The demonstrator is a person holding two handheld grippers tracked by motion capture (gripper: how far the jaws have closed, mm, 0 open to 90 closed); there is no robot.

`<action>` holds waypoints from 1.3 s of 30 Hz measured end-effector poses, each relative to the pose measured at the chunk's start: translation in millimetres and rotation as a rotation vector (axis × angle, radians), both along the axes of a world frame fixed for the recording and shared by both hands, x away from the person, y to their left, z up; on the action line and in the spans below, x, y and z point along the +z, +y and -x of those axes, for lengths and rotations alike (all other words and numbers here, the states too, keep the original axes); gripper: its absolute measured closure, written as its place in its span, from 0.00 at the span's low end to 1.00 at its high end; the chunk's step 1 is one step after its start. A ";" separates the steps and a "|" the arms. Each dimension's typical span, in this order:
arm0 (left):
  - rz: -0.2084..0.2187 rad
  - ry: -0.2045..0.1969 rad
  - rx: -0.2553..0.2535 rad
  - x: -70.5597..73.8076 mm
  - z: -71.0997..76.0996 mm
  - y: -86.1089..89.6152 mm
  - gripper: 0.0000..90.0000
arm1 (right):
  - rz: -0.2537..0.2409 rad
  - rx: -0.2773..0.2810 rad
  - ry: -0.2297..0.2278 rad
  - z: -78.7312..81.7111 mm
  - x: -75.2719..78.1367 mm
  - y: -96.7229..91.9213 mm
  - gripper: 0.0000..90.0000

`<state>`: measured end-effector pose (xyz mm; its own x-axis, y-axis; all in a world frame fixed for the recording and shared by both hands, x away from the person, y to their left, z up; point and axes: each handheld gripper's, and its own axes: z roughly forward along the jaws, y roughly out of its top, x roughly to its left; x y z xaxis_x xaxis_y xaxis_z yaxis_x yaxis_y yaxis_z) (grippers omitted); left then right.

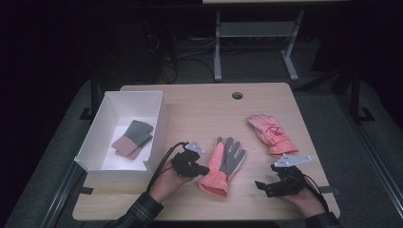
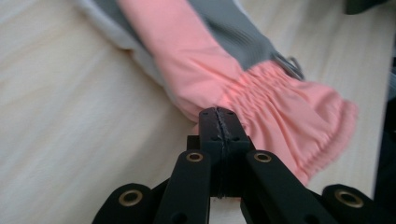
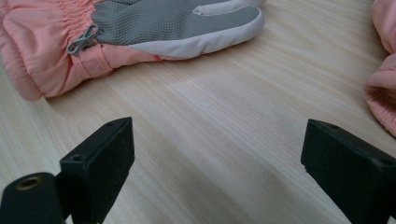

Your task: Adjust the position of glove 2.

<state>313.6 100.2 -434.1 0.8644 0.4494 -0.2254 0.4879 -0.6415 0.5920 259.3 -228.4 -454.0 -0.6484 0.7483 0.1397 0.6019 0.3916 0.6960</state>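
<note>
A pink ski glove with a grey palm (image 1: 223, 164) lies palm up in the middle of the table, cuff toward me. My left gripper (image 1: 202, 169) is shut, its tips against the glove's left edge near the gathered wrist (image 2: 261, 88). In the left gripper view the two jaws meet (image 2: 218, 114) with no fabric showing between them. A second pink glove (image 1: 272, 134) lies to the right, farther back. My right gripper (image 1: 263, 186) rests low at the front right, open over bare wood (image 3: 217, 140). It has the first glove's palm (image 3: 177, 21) ahead of it and the second glove's cuff (image 3: 382, 93) at its right.
A white open box (image 1: 164, 124) stands at the table's left with a folded grey and pink pair (image 1: 133, 138) inside. A cable hole (image 1: 237, 95) sits near the table's far edge. Beyond the table are desk legs (image 1: 217, 45) and cables on a dark floor.
</note>
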 end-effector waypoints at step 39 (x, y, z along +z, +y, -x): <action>0.061 -0.133 -0.138 -8.1 32.0 -2.8 0.38 | -0.068 -0.078 -0.022 -7.5 18.4 -16.2 0.31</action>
<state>281.7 97.4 -442.2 0.9409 0.3134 -0.1283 0.3126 -0.6581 0.6849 266.8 -244.6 -435.5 -0.5917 0.7861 0.1784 0.6130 0.2951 0.7329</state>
